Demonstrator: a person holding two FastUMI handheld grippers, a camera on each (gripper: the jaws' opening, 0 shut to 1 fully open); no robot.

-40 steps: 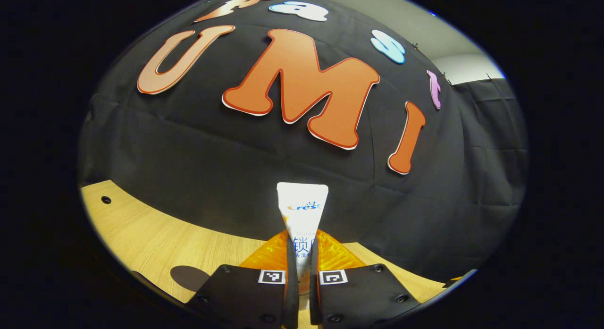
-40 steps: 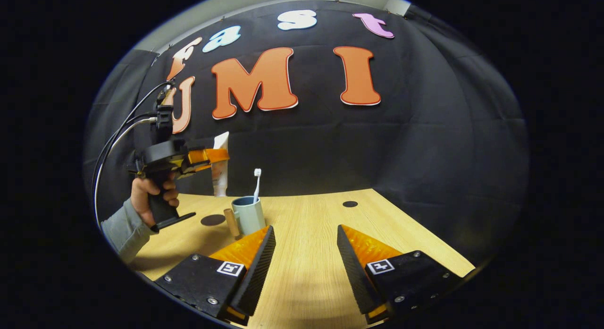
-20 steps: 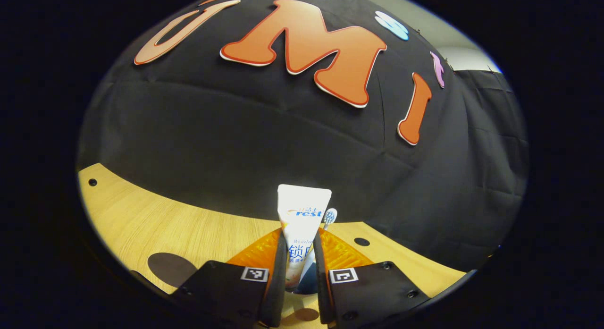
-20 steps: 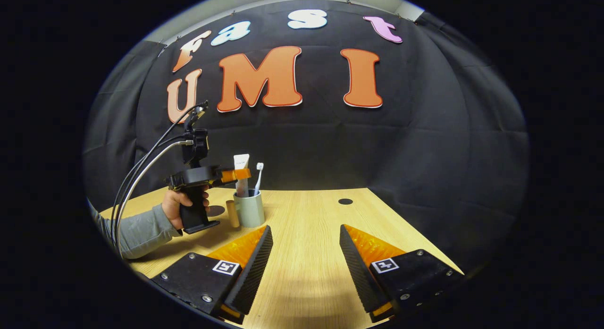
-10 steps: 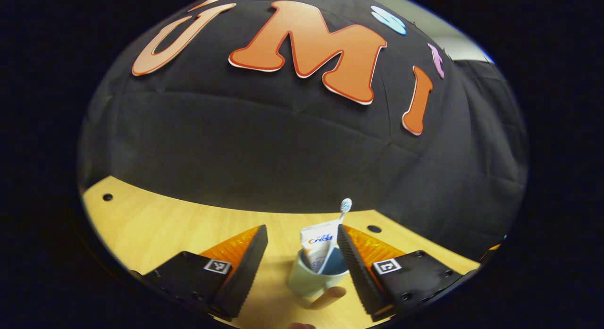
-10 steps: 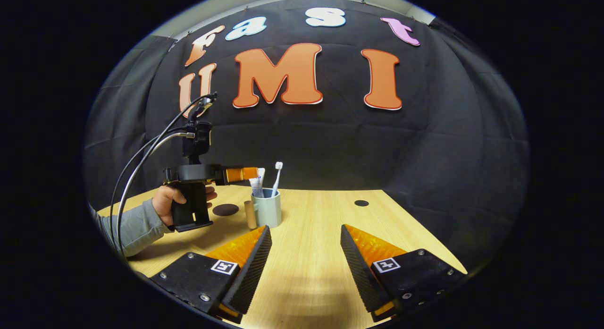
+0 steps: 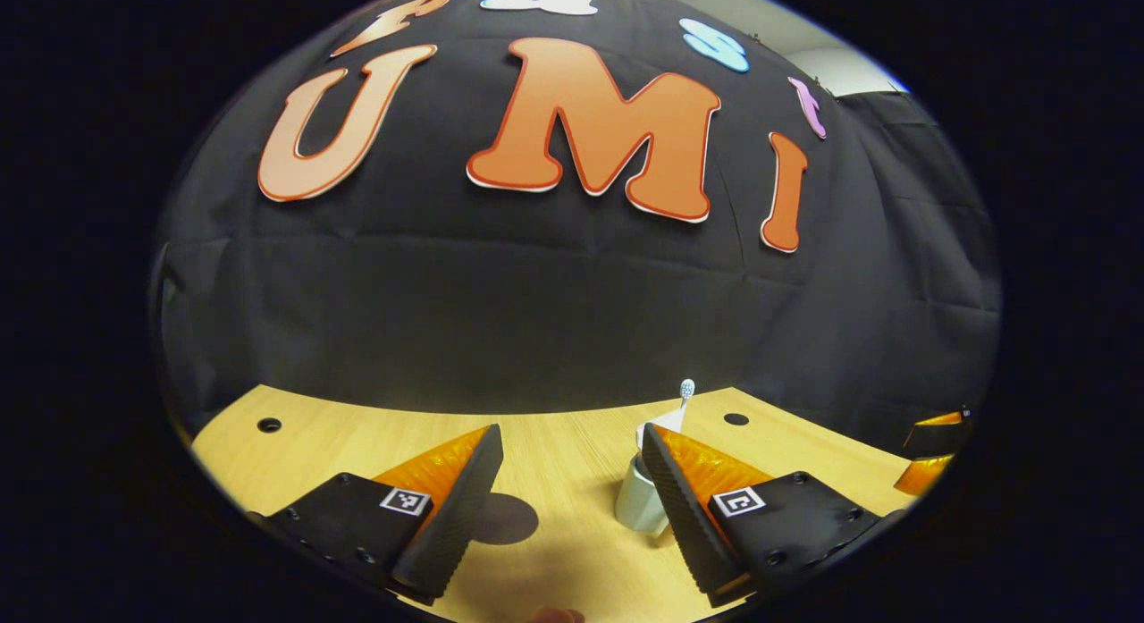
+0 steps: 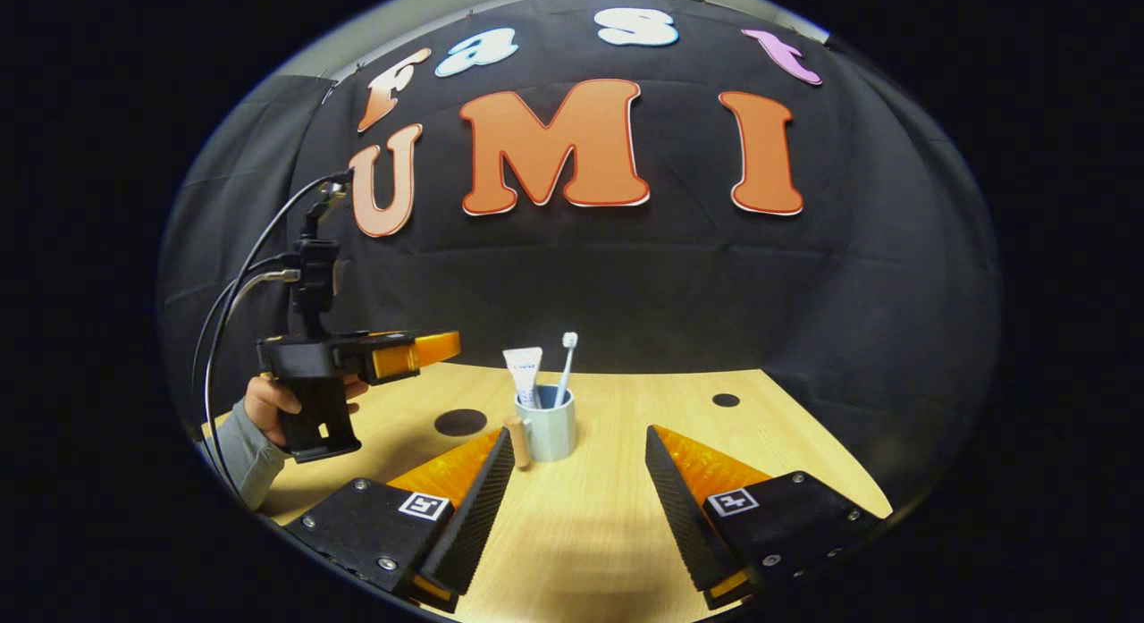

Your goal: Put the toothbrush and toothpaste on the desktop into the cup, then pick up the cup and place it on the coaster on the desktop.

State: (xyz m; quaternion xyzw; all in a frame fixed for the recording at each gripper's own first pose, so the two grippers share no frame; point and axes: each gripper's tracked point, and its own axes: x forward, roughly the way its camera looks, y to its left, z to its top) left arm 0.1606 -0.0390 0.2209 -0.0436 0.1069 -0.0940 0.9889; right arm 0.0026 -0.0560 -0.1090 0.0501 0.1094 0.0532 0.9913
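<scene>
Jaws gape empty on both grippers; the cup (image 8: 547, 433), top-heavy with toothbrush (image 8: 564, 366) and toothpaste (image 8: 525, 373), looks rigid, best gripped across its body.

No legible text on the toothpaste (image 8: 524, 366)

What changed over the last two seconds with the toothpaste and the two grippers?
The left gripper lowered the toothpaste into the cup, opened, let go, and drew back to the cup's left. The toothbrush stayed in the cup, the cup stayed off the coaster, and the right gripper stayed open.
</scene>
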